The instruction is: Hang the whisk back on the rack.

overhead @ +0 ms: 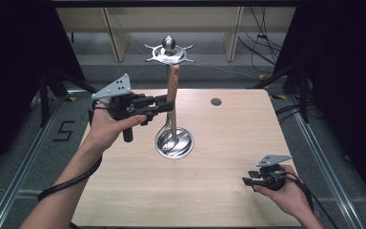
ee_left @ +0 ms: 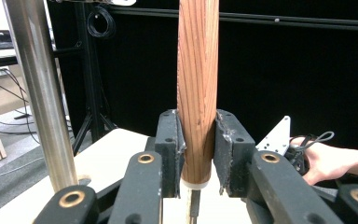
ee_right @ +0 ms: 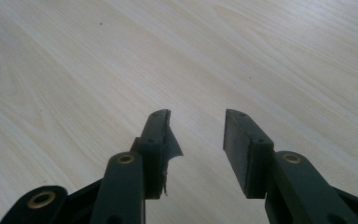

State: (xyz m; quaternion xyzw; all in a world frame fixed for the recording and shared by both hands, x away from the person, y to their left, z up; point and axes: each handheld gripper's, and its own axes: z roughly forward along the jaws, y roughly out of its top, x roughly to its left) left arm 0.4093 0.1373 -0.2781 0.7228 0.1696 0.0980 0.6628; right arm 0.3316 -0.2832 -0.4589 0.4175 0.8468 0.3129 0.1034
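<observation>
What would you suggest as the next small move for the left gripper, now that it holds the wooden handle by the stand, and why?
Probably lift it slightly. The left gripper is shut on the upright wooden handle, whose top sits just under the hook ring of the steel stand. The right gripper rests open over the table.

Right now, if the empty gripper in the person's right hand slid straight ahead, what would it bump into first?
Probably nothing: the right gripper points left, low over the bare wooden table, jaws open; its path looks free.
</observation>
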